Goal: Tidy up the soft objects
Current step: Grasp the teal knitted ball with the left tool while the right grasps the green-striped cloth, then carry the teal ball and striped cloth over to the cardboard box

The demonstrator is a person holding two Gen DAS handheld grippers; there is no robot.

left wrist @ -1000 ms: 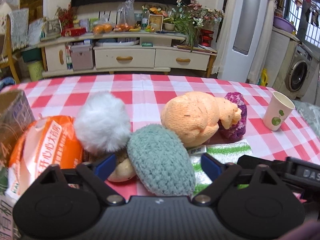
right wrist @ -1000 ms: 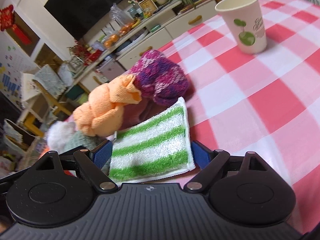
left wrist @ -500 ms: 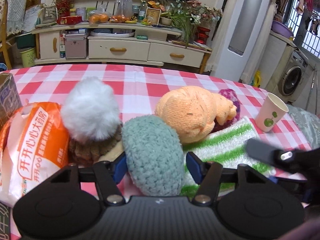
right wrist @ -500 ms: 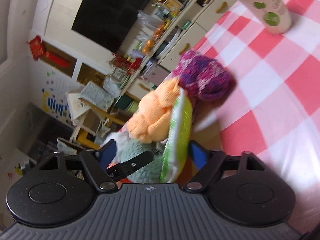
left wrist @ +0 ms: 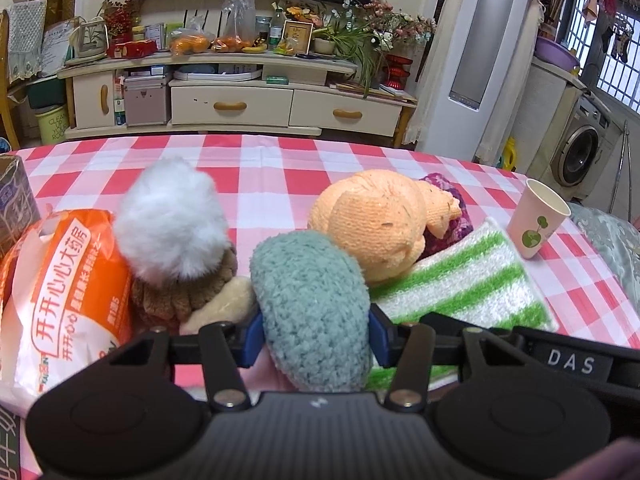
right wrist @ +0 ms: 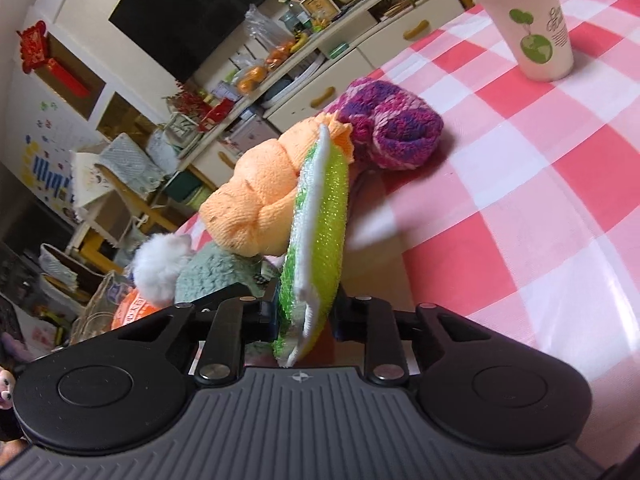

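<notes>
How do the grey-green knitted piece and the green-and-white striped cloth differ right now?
The grey-green knitted piece is plump and one colour; the green-and-white striped cloth is flat and banded. The left gripper pinches the knitted piece; the right gripper pinches the cloth's edge. Both are soft textiles, each gripped.

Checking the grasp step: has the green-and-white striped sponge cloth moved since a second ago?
Yes. The green-and-white striped sponge cloth, flat on the checked tablecloth earlier, now stands on edge, clamped in the right tongs, which have just been closing, against the orange knitted toy.
</notes>
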